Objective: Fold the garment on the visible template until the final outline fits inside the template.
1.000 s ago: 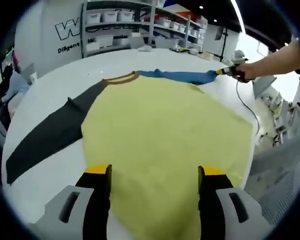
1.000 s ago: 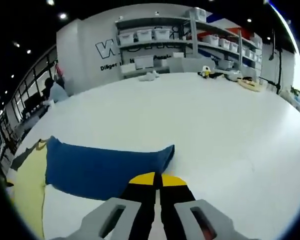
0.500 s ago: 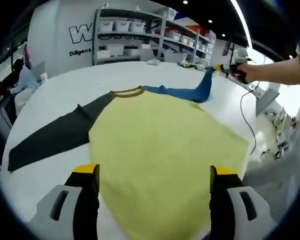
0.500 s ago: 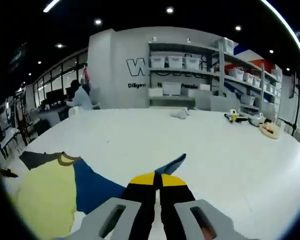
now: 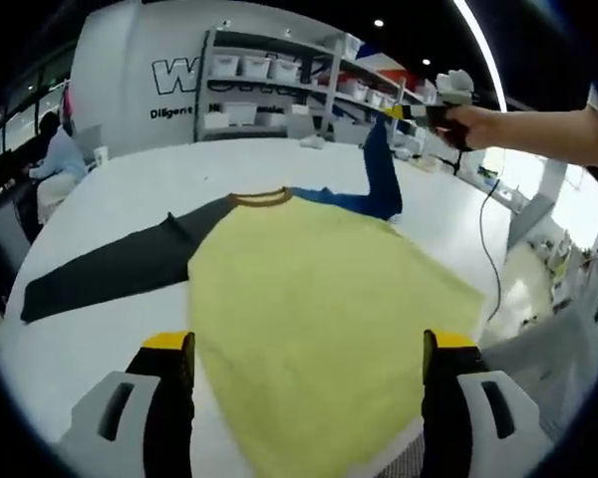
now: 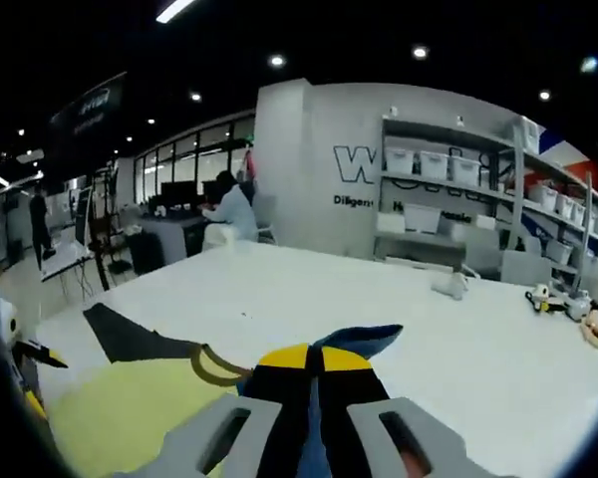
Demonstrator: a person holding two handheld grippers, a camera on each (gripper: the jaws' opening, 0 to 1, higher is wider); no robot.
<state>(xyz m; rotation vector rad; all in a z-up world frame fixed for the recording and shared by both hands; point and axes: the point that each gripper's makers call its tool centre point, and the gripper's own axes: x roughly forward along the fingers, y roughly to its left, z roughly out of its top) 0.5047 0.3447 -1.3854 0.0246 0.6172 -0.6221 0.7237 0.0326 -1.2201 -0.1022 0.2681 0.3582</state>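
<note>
A yellow shirt (image 5: 319,309) with a brown collar (image 5: 260,197) lies flat on the white table (image 5: 120,194). Its dark grey sleeve (image 5: 105,271) stretches out to the left. Its blue sleeve (image 5: 379,174) is lifted up off the table, and my right gripper (image 5: 411,112), held by a hand, is shut on its end. In the right gripper view my right gripper (image 6: 309,360) is shut on the blue sleeve (image 6: 364,339), with the yellow shirt body (image 6: 130,423), collar (image 6: 214,366) and grey sleeve (image 6: 130,339) below. My left gripper (image 5: 304,349) hovers open above the shirt's near hem.
Shelves with white bins (image 5: 269,75) stand along the far wall. A cable (image 5: 488,249) hangs from the right gripper toward the table's right edge. A person (image 6: 229,209) sits at a desk in the background. Small objects (image 6: 558,299) lie on the far table.
My right gripper has lifted the blue sleeve's end higher off the table and brought it over toward the shirt body. My left gripper stays open over the hem.
</note>
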